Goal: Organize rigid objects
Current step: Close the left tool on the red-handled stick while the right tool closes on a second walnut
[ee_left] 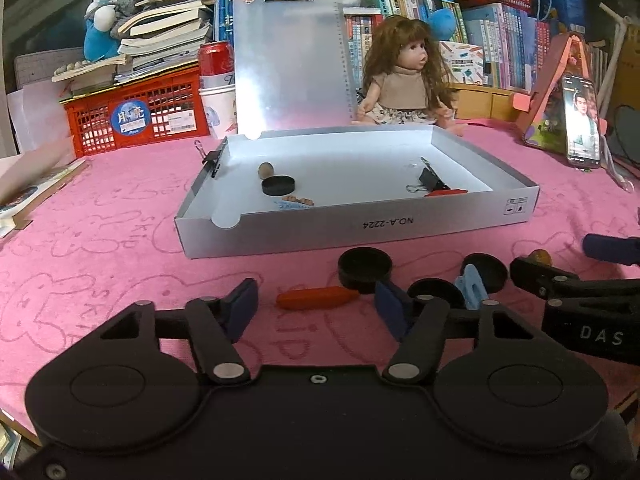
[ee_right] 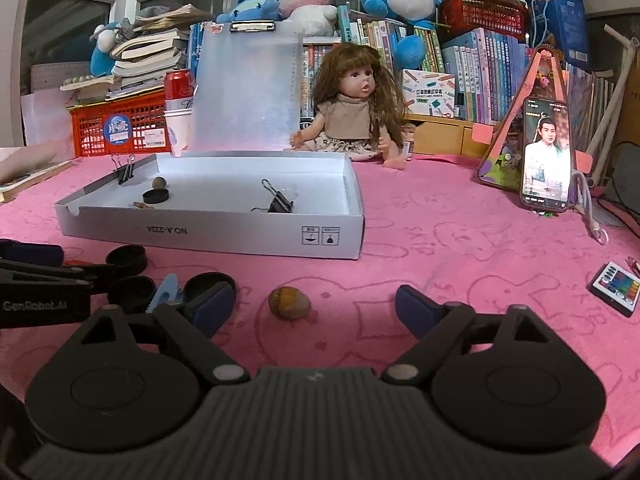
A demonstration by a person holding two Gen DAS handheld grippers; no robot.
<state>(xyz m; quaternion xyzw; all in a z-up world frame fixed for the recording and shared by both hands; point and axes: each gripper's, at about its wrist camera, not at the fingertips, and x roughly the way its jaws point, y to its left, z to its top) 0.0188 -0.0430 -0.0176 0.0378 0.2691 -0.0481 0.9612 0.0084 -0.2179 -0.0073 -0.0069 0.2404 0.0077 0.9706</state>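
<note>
left gripper (ee_left: 316, 306) jaws half spread, straddling orange carrot-shaped piece (ee_left: 316, 298) on pink cloth (ee_left: 120, 248), pads not yet touching it. right gripper (ee_right: 316, 308) jaws spread wide around brown nut-like lump (ee_right: 289, 303), clear gaps both sides. nothing pinched by either.

white shallow box (ee_left: 360, 228) just beyond, already holding black round cap (ee_left: 279, 185), small brown ball (ee_left: 265, 169), binder clip (ee_left: 430, 182) plus another clipped on left wall. still out on cloth near grippers: black caps (ee_left: 364, 268), light blue clip (ee_left: 472, 286).

step judged: grasp both loose items, then drop in box. for carrot: center pads on thick middle, close square across short axis; tapered, smooth, hard, likely to squirt toward thin end if pinched off-center. for nut: rounded, glossy, may roll; close low and slow, keep pads level. lift clear of box's near wall before moving far. cloth plush, soft, printed bunny outlines; box thin stiff card, may slide if bumped.
</note>
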